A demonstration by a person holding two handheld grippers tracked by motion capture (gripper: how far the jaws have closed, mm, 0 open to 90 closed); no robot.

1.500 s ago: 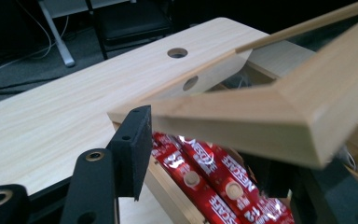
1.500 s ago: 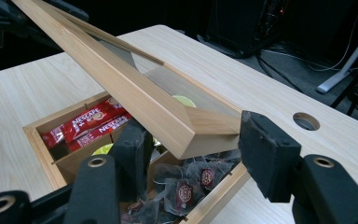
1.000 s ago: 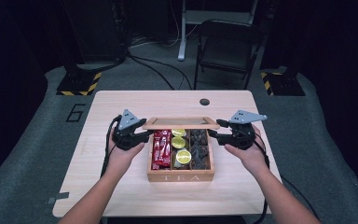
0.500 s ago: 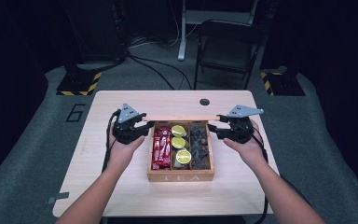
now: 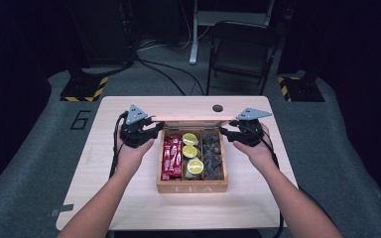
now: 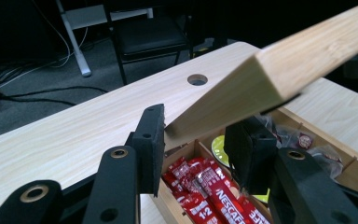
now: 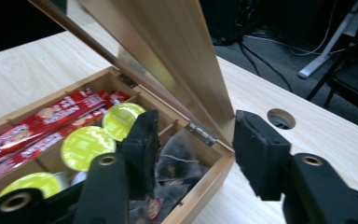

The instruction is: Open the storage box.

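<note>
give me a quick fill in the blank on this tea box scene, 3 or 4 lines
1. The word printed on the front of the wooden box is ____.
2. The box's lid is ____, propped between the left gripper and the right gripper.
3. The sachets in the left compartment are coloured ____.
4. The round capsules in the middle compartment have ____ tops.

Missing words: TEA; open; red; yellow-green

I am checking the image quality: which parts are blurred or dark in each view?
High view: the pale wooden table is well lit, the room behind nearly black. Left gripper view: the raised wooden lid is soft at its near end. Right gripper view: the black foam-padded tongs are blurred, the yellow-green round capsules sharper.
</note>
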